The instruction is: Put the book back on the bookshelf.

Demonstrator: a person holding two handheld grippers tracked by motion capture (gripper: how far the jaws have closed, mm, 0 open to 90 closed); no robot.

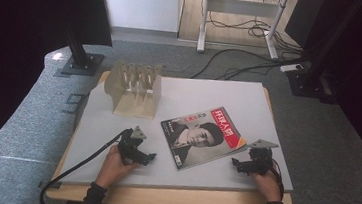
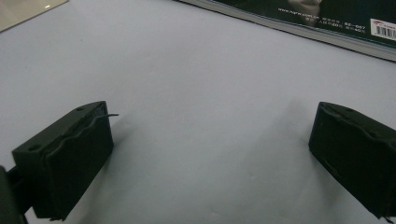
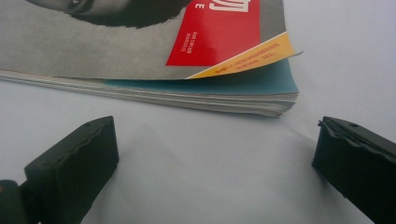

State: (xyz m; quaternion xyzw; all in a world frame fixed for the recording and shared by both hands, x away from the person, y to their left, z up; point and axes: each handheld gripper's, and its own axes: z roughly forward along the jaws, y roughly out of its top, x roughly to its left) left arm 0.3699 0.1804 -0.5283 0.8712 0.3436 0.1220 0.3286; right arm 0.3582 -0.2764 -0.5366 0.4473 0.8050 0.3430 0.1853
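Magazine (image 1: 202, 136) flat in the middle of the grey table (image 1: 250, 96). Left gripper (image 1: 149, 155) at eight o'clock, jaws spread wide, pinching nothing. Right gripper (image 1: 236, 162) at four o'clock, jaws spread wide too, near the magazine's corner.

A magazine (image 1: 202, 136) lies flat on the table (image 1: 209, 97) just right of the frame's centre in the high view, turned at an angle, with a slotted rack (image 1: 135, 88) standing behind it toward the upper left. The left gripper (image 1: 149, 156) rests on the table near the magazine's lower left edge, and the right gripper (image 1: 236, 162) just off its lower right corner, each pointing inward at it. In the right gripper view the magazine's corner (image 3: 275, 100) lies ahead of the parted jaws, apart from them.
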